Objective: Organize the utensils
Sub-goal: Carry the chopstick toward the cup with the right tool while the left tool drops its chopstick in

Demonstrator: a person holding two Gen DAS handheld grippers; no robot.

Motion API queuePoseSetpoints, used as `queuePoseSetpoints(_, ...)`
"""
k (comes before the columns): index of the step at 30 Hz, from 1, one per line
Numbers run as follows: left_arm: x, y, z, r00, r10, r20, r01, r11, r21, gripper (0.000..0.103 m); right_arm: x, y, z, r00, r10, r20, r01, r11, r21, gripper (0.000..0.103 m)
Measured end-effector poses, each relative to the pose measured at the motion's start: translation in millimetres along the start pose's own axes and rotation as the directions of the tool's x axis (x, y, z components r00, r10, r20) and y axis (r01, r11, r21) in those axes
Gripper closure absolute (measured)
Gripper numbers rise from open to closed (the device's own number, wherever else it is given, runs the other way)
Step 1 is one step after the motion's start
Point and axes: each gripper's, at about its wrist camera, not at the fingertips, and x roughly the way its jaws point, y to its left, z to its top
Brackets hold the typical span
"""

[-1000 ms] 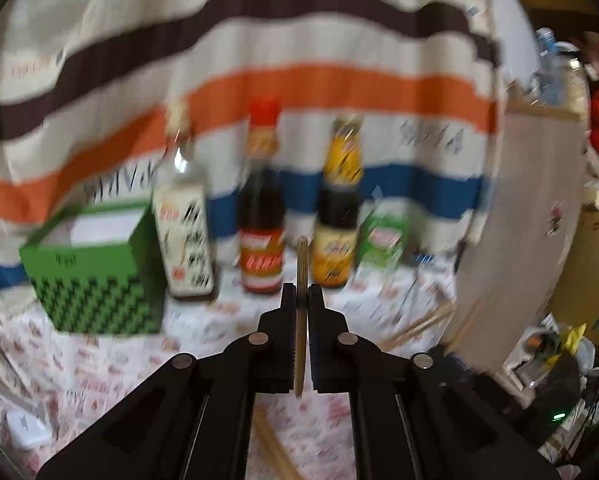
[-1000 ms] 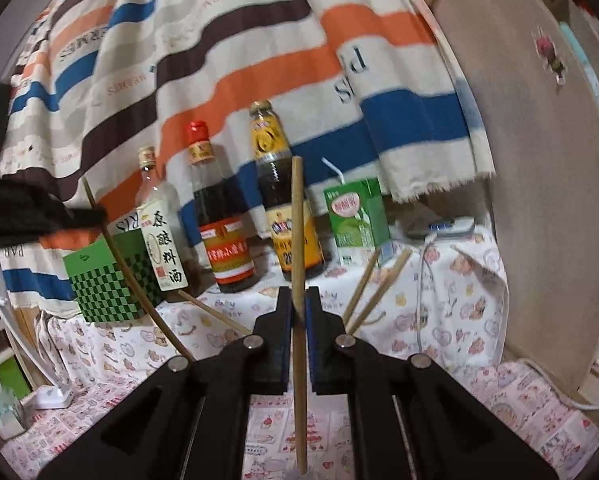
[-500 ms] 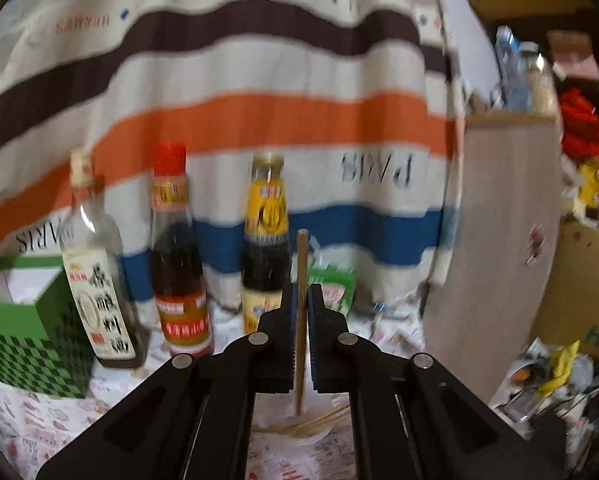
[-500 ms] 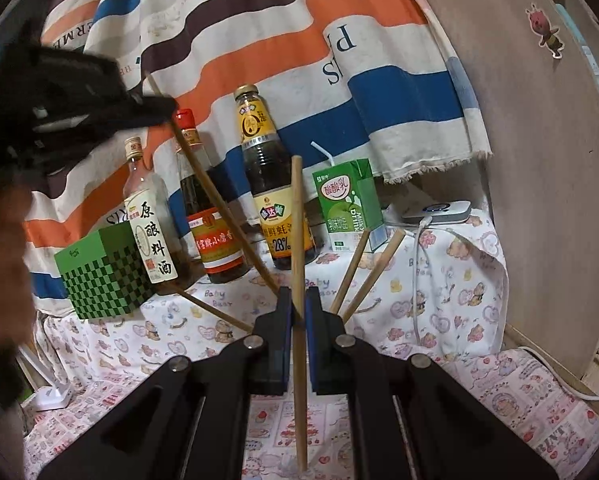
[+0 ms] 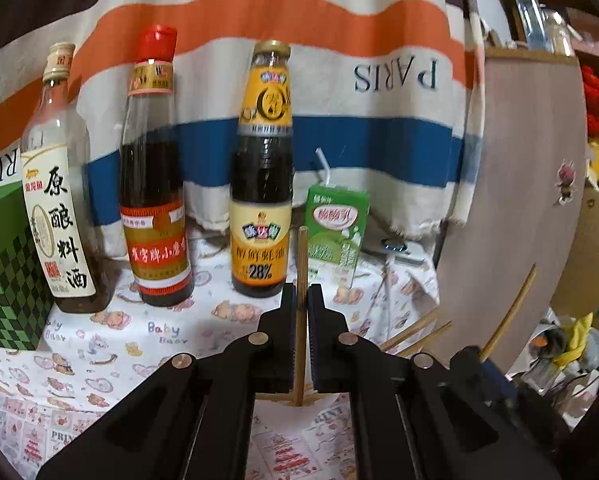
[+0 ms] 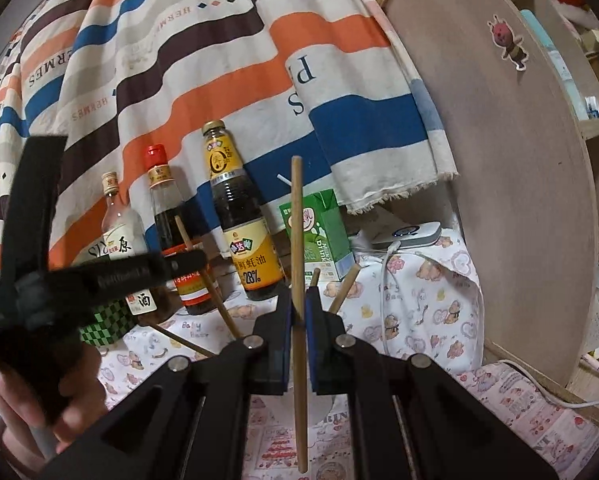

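Both hands carry a chopstick at once. Left gripper point(image 5: 301, 300): jaws closed on one wooden chopstick point(image 5: 300, 312), held upright, its lower end just above the rim of a pale container point(image 5: 275, 398) partly hidden behind the jaws. Right gripper point(image 6: 298, 304): jaws likewise clamped on a second chopstick point(image 6: 297, 240), near vertical, its long top reaching toward 12 o'clock in the right wrist view. Upright grips suit a drop into a holder; judged, not confirmed.

In the right wrist view the left gripper's black body sits at 9 o'clock, a person's hand point(image 6: 27, 408) around its handle. More chopsticks point(image 6: 341, 292) lean out behind the right jaws toward 1 o'clock, so some seem already collected; what they stand in is hidden. Another stick point(image 6: 179, 338) lies flat on the cartoon-print desk cloth point(image 6: 427, 304) at about 8 o'clock.

Backdrop, left wrist view: three sauce bottles in a row, namely clear bottle point(image 5: 57, 208), red-capped bottle point(image 5: 153, 184) and yellow-labelled bottle point(image 5: 261, 184), then a green drink carton point(image 5: 335, 228) at 1 o'clock, and a green checked box point(image 5: 3, 276) at 9 o'clock. They stand well behind the work zone, against a striped cloth point(image 5: 299, 20).

Judgement: placing step, mid-task. Risk: a chopstick tip catching the container rim on release.
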Motion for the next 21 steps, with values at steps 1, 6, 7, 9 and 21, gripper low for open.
queuePoseSetpoints(1,1.4,0.5,-2.2,1.000,0.003,-0.003,-0.003,1.000,0.000,0.099,-0.1,-0.8,-0.3,1.000,0.000,-0.001,0.000,1.000,0.002,0.097)
queuePoseSetpoints(6,6.6,1.0,-5.6,0.999,-0.006,-0.033,0.006,1.000,0.016,0.099,1.6,-1.4,-0.6,1.000,-0.003,-0.004,0.003,1.000,-0.003,0.097)
queuePoseSetpoints(7,7.5,1.1,-6.0,0.999,-0.001,-0.039,0.002,1.000,0.018,0.098,1.3,-1.4,-0.7,1.000,-0.002,-0.005,0.002,1.000,-0.002,0.097)
queuePoseSetpoints(9,8.3,0.5,-6.6,0.999,0.016,-0.042,-0.015,1.000,0.026,0.098,1.1,-1.5,-1.2,1.000,-0.005,-0.004,0.005,1.000,-0.002,0.097)
queuePoseSetpoints(21,5.4,3.2,-5.8,0.996,0.077,-0.047,-0.075,0.996,0.040,0.097,1.4,-1.8,-0.5,1.000,0.001,-0.005,-0.001,1.000,0.000,0.097)
